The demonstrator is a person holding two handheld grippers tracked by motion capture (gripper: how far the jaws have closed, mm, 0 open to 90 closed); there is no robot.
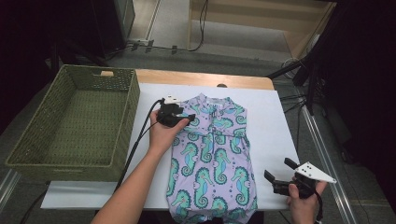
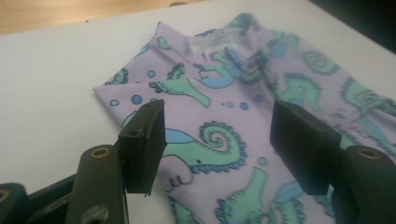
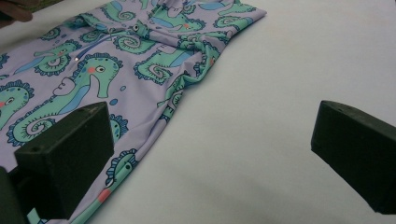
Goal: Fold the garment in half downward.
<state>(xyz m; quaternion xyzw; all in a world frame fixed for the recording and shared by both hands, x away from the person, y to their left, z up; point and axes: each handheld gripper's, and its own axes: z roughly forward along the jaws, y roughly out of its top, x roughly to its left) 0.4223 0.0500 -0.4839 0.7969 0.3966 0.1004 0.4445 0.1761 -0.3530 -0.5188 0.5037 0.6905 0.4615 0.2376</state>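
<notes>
Now the left gripper, jaws spread over the seahorse-print garment lying flat mid-table, should bite both shoulder layers w/o bunching, while the right gripper waits, jaws wide apart.

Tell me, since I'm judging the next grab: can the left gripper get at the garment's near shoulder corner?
Probably yes: the left gripper hangs over the seahorse-print garment with jaws apart, nothing between them and the cloth.
</notes>
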